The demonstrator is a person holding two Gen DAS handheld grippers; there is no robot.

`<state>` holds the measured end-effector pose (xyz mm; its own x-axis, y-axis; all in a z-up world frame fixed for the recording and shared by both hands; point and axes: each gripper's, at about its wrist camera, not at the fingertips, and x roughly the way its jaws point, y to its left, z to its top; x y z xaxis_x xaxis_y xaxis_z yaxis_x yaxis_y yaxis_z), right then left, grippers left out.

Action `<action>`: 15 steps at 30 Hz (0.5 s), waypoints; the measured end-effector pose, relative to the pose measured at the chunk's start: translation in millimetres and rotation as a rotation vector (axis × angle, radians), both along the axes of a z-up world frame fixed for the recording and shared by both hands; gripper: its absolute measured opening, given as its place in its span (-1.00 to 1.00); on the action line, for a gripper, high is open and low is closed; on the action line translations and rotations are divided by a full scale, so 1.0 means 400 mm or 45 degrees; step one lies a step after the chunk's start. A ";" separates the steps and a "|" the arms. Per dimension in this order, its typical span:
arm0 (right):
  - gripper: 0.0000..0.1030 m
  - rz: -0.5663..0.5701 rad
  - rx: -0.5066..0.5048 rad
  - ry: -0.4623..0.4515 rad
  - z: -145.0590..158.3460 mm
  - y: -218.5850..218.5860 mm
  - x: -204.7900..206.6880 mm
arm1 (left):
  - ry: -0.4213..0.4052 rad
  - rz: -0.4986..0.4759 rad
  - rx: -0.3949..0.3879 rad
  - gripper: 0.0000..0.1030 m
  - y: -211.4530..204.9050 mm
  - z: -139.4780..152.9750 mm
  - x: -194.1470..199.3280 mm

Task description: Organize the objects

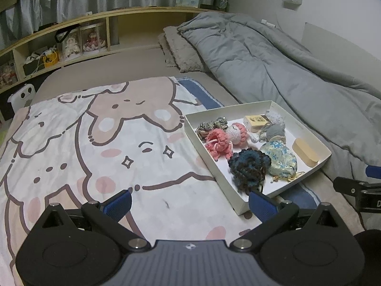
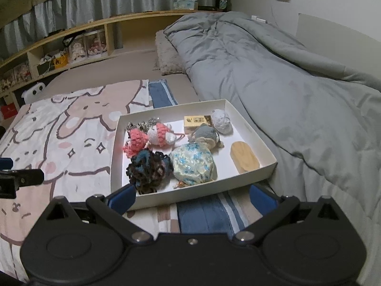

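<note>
Across the bed's cartoon blanket [image 1: 95,143] sits a white tray [image 2: 252,128] of crocheted toys [image 2: 157,134], just ahead of my right tool [image 2: 191,196]. Both it and my left tool [image 1: 190,201] are spread wide, gripping nothing.

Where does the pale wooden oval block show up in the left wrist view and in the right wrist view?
Left wrist: wooden oval block lies right of centre, against the right-hand wall of the white tray.
Right wrist: wooden oval block sits right of centre, in the tray's near right corner.
Shared landmark: the blue floral pouch, just left of the block in both.
</note>
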<state>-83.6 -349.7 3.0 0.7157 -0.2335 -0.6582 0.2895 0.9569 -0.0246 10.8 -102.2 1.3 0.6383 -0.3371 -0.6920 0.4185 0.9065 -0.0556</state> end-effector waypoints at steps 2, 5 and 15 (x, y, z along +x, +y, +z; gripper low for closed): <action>1.00 -0.001 -0.013 0.004 -0.002 0.005 0.002 | -0.004 -0.005 0.008 1.00 0.001 -0.002 -0.001; 1.00 -0.006 -0.024 0.018 -0.006 0.009 0.005 | -0.005 -0.010 0.010 1.00 0.000 -0.007 -0.003; 1.00 -0.028 -0.014 0.040 -0.013 0.005 0.009 | -0.007 -0.012 0.018 1.00 0.004 -0.016 -0.005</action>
<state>-80.1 -347.9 -2.1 0.6896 -0.2564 -0.6773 0.3093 0.9499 -0.0447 8.7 -100.4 -5.2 0.6392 -0.3331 -0.6931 0.4270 0.9033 -0.0403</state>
